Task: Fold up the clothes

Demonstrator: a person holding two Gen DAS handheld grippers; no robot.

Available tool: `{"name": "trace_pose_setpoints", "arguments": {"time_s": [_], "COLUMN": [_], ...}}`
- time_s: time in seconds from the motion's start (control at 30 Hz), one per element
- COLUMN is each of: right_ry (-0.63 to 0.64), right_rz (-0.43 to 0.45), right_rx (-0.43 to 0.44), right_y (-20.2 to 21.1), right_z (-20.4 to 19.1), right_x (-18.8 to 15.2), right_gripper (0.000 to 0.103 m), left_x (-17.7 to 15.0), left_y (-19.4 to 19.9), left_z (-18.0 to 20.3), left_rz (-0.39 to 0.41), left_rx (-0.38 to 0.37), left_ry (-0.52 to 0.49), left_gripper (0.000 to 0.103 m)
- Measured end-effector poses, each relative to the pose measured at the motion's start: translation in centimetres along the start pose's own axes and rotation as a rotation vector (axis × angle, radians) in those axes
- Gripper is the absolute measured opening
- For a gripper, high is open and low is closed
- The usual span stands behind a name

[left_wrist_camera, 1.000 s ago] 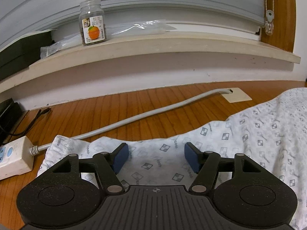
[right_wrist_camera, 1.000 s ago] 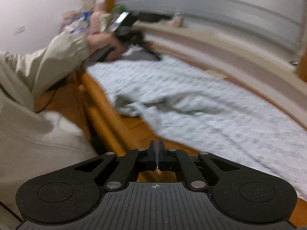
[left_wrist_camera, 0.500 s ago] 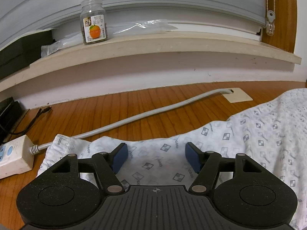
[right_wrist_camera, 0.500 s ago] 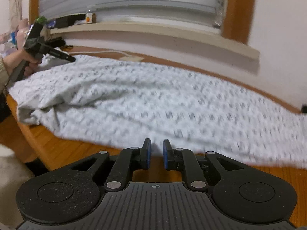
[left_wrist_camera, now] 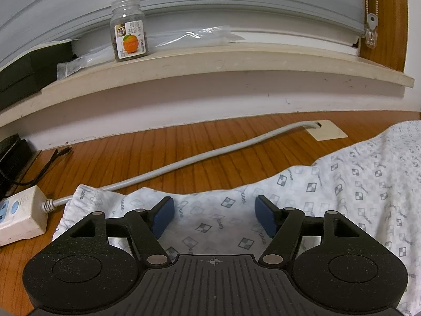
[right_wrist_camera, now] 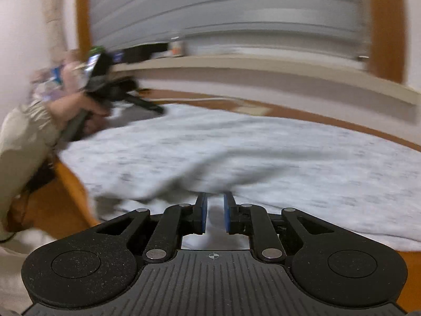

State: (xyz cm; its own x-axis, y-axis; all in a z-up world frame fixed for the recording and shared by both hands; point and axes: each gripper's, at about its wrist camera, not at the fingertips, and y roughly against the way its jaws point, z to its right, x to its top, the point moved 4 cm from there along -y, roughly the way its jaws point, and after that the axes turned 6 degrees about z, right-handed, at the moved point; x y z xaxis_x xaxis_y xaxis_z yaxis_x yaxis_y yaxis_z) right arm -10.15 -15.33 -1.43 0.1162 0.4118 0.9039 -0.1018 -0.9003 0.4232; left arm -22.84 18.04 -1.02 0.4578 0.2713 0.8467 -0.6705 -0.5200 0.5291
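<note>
**White printed garment flat on table, both grippers empty**

White patterned garment lies spread across the wooden table. My left gripper is released wide above its far-left corner, pads off the fabric. My right gripper has just been opening; a narrow gap over the near edge, nothing pinched. Grey cable runs beside the cloth.

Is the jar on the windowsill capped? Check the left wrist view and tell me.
No: the jar stands on the windowsill with its threaded mouth bare and open.

Rt-wrist view motion-blurred: garment print, sill clutter illegible
</note>
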Motion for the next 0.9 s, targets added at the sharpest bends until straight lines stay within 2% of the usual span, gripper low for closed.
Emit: {"name": "trace_pose_setpoints", "arguments": {"time_s": [0.1,0.13,0.3,0.37,0.47,0.53,0.63,0.67,0.77,0.9], "right_ry": [0.050,0.060,0.036,0.041,-0.027,-0.018,0.029,0.044,0.123,0.195], "right_rz": [-0.027,-0.012,-0.035,-0.028,0.016,0.038,0.018,0.010,-0.019,-0.035], "right_rx": [0.040,0.031,0.058,0.026,-0.081,-0.139,-0.141,-0.134,-0.111,-0.032], "right_y": [-1.1,-0.8,1.6,2.9,4.5,5.0,4.0,3.5,1.9,0.5], "right_z": [-2.3,-2.6,-1.7,-0.7,3.3,4.9,5.0,4.8,3.4,0.9], "right_x": [-0.7,-1.1,-1.8,-1.6,-0.6,-0.2,-0.3,-0.3,-0.1,0.6], "right_gripper": [0.016,0.016,0.016,0.016,0.017,0.019,0.021,0.022,0.028,0.036], "left_x": [0.0,0.0,0.0,0.0,0.0,0.0,0.0,-0.1,-0.2,-0.8], "left_y": [0.0,-0.1,-0.1,-0.1,-0.1,0.0,0.8,1.3,3.0,5.6], "left_z": [0.0,0.0,-0.2,-0.1,-0.1,0.1,1.7,2.5,4.9,9.0], "left_rz": [0.001,0.001,0.000,0.001,0.002,0.007,0.041,0.057,0.079,0.125], "left_rx": [-0.001,-0.002,-0.007,-0.004,-0.003,0.009,0.086,0.085,-0.015,-0.129], "left_ry": [-0.002,-0.001,0.005,0.000,0.000,-0.016,-0.121,-0.158,-0.145,-0.158], "left_gripper": [0.072,0.072,0.072,0.072,0.072,0.072,0.069,0.069,0.067,0.067]}}
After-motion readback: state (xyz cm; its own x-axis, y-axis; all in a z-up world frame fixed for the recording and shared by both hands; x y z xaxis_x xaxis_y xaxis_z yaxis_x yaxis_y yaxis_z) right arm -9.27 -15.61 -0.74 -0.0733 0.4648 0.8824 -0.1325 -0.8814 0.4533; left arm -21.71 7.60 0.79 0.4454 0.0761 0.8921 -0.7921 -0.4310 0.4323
